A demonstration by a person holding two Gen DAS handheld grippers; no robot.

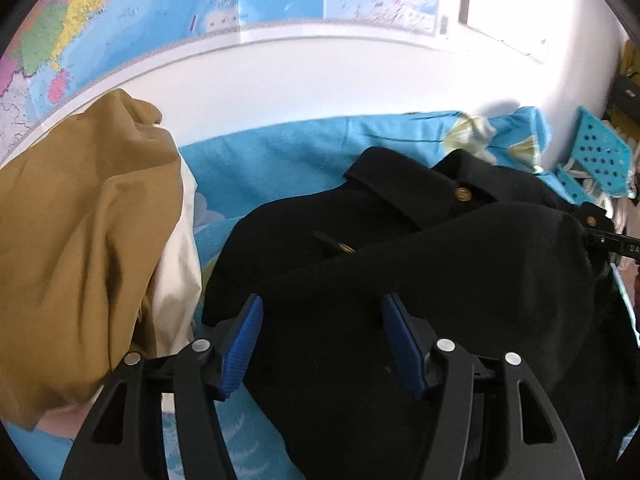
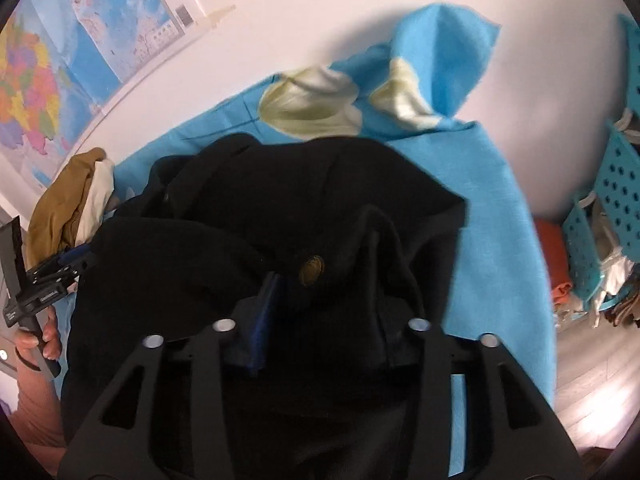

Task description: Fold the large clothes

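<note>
A black coat (image 1: 400, 248) with brass buttons lies bunched on a light blue sheet (image 1: 280, 160). My left gripper (image 1: 322, 320) is open, its blue pads (image 1: 244, 344) spread just above the coat's near edge, nothing between them. In the right wrist view the coat (image 2: 280, 208) fills the middle. My right gripper (image 2: 320, 284) has black cloth draped between and over its fingers; one blue pad (image 2: 266, 304) shows, the other is hidden, so its state is unclear. The left gripper (image 2: 60, 264) shows at the far left in a hand.
A mustard and cream garment pile (image 1: 88, 240) lies left of the coat. Turquoise perforated baskets (image 2: 612, 208) and an orange cloth (image 2: 554, 256) stand at the right, off the sheet. A white wall with maps (image 1: 160, 12) is behind.
</note>
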